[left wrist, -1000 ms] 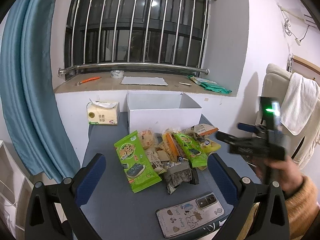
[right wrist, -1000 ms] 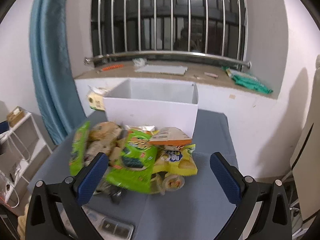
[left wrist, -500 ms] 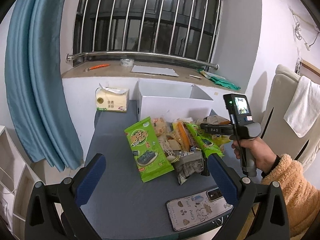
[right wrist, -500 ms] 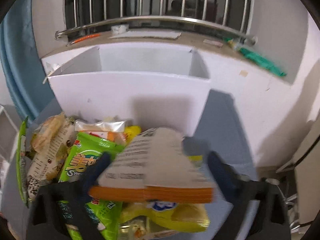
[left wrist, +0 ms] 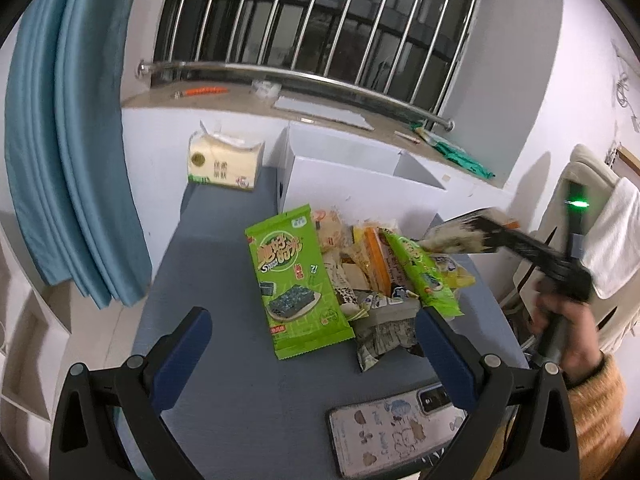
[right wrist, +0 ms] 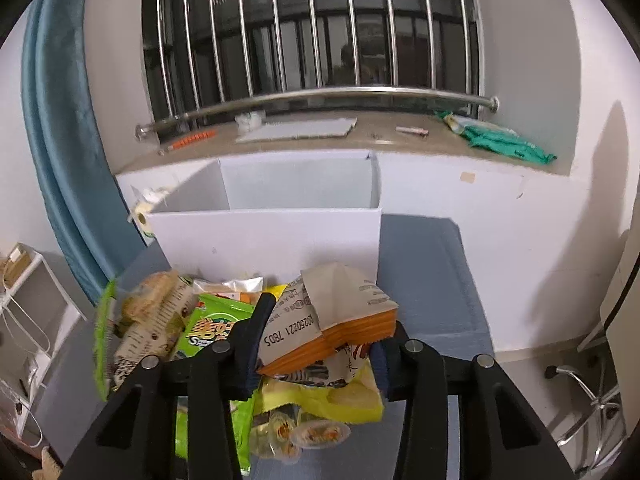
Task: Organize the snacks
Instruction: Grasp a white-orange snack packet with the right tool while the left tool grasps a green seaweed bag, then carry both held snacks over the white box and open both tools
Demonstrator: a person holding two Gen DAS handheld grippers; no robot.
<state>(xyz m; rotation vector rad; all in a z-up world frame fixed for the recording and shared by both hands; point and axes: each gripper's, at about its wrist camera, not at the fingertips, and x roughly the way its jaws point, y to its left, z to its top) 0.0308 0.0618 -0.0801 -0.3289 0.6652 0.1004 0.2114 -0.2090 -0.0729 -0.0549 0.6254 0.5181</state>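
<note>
Right gripper (right wrist: 316,344): jaws have just been closing and are now clamped on an orange-edged snack packet (right wrist: 344,312), one dark pad pressed against each side. The packet is seen lower centre of the right wrist view: crumpled pale wrapper, printed date code on top, orange band along the near edge. In the left wrist view the same packet (left wrist: 460,232) is blurred at centre right, raised clear of the pile at the end of the gripper, which is gripped by a hand (left wrist: 568,328) in an orange fleece sleeve (left wrist: 596,412) at right.

Left gripper (left wrist: 312,344): blue-padded fingers (left wrist: 184,344) spread wide at the bottom of the frame, nothing held or touched.

Snack pile (left wrist: 360,272): heaped at centre of the blue-grey table (left wrist: 224,264), just in front of the white box (right wrist: 272,236). A large green seaweed snack bag (left wrist: 296,284) lies flat at the pile's left edge; a second green bag (left wrist: 420,272), yellow packets and pale wrapped pieces are overlapped to its right. A grey crumpled wrapper (left wrist: 384,328) lies at the near edge.

White box is open-topped; its inside looks bare as far as can be seen, upper centre of the right wrist view.

Phone (left wrist: 400,432) with cartoon case lies at lower right of the table. Tissue pack (left wrist: 224,164) stands at the table's far left corner.
</note>
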